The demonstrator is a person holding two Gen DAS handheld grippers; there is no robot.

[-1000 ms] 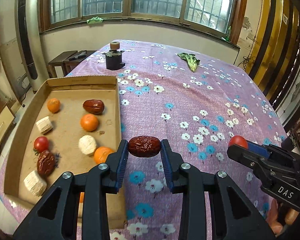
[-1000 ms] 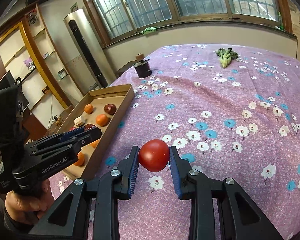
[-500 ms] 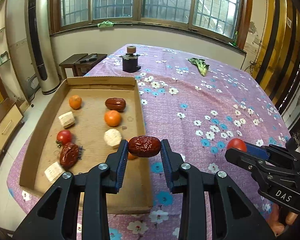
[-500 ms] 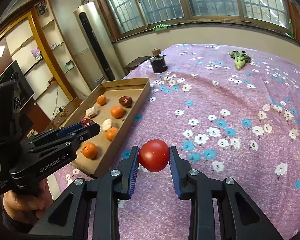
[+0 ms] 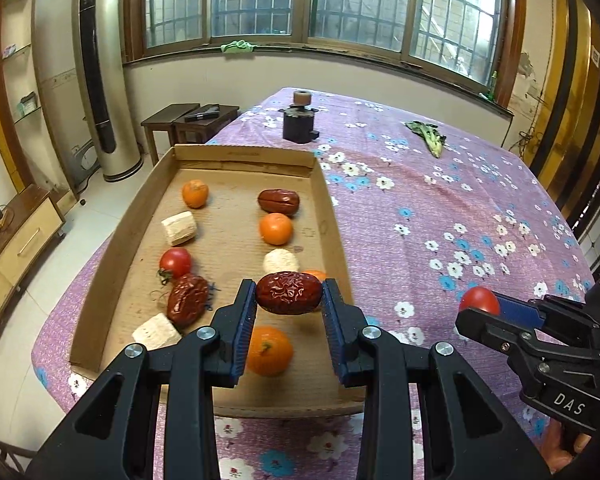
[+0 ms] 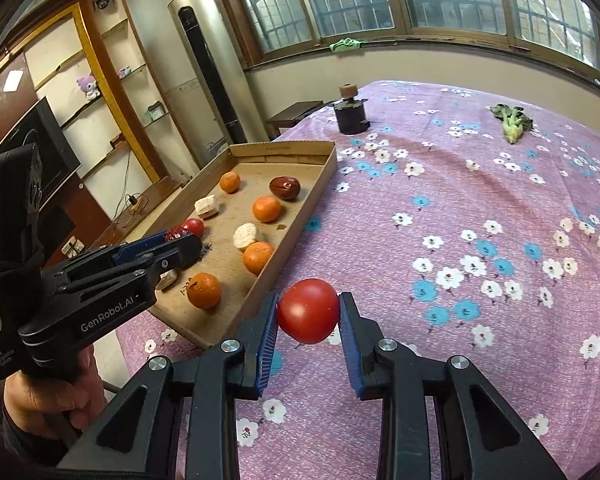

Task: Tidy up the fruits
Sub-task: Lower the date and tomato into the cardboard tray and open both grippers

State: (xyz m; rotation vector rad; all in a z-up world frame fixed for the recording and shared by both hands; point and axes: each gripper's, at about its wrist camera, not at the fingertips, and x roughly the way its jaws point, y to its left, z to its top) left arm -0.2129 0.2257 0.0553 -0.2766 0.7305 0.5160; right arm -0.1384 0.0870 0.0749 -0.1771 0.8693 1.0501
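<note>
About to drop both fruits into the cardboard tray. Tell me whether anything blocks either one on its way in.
The red date in the left gripper already hangs over the tray; an orange lies right under it. The tomato in the right gripper is outside the tray's near wall, which it has to clear.

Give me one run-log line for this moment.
left gripper: shut on red date, over cardboard tray | right gripper: shut on tomato, over tablecloth beside tray
</note>
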